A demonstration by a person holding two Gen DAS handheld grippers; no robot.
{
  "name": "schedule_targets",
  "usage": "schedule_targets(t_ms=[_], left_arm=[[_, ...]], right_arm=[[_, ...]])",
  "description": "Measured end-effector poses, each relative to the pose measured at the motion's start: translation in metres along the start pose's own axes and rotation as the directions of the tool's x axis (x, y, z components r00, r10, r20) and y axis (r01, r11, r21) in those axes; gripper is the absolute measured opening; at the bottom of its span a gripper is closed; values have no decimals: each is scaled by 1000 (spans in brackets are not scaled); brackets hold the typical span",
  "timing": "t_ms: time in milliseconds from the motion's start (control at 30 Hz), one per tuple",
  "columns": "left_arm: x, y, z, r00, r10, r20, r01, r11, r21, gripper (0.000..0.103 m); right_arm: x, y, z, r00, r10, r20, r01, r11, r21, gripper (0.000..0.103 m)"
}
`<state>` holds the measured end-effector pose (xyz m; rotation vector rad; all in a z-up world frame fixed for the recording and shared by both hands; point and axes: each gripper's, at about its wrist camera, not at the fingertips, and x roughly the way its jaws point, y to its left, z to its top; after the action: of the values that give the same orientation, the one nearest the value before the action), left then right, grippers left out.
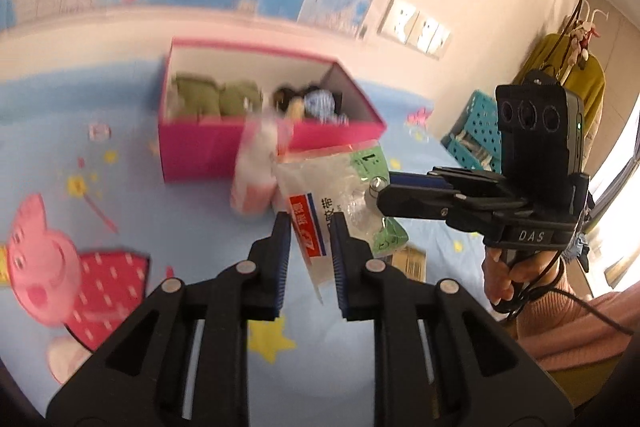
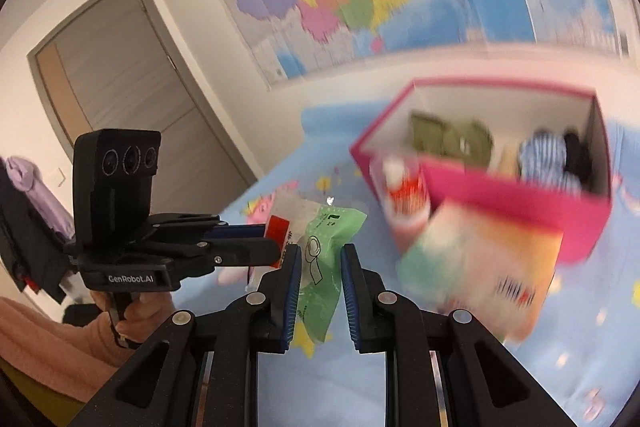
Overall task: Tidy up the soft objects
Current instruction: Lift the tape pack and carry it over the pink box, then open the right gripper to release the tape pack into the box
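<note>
A clear plastic packet (image 1: 320, 203) with a red-and-white label and a green part (image 2: 320, 251) hangs above the blue bedsheet, held from both ends. My left gripper (image 1: 310, 243) is shut on its labelled end. My right gripper (image 2: 322, 267) is shut on the green end, and its tip (image 1: 378, 187) shows in the left wrist view. The left gripper's tip (image 2: 272, 239) reaches the packet from the left in the right wrist view. Behind stands an open pink box (image 1: 200, 151) with rolled green, striped blue and dark cloth items inside.
A blurred pink-and-white soft pack (image 1: 256, 175) leans on the box front; a red-and-white pack (image 2: 404, 199) and an orange-green pack (image 2: 480, 259) lie beside it. A teal basket (image 1: 476, 135) sits at the bed's right. Wall maps hang behind, and a door (image 2: 128, 83) is at left.
</note>
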<state>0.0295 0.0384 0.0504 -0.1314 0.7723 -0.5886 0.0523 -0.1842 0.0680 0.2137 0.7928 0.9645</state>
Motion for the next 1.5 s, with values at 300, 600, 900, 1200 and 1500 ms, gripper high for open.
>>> schedule_targets(t_ms=[300, 600, 900, 1200, 1500], left_arm=[[-4, 2, 77, 993, 70, 95, -75, 996, 50, 21], [40, 26, 110, 989, 135, 61, -137, 990, 30, 21], [95, 59, 113, 985, 166, -49, -167, 986, -17, 21], [122, 87, 108, 969, 208, -135, -220, 972, -82, 21], [100, 87, 103, 964, 253, -87, -261, 961, -96, 22]], right_arm=[[-5, -8, 68, 994, 1, 111, 6, 998, -60, 20], [24, -46, 99, 995, -22, 92, 23, 1000, -17, 20], [71, -86, 102, 997, -72, 0, 72, 997, 41, 20], [112, -106, 98, 977, -177, -121, 186, 980, 65, 43], [82, -106, 91, 978, -195, -80, 201, 977, 71, 49]])
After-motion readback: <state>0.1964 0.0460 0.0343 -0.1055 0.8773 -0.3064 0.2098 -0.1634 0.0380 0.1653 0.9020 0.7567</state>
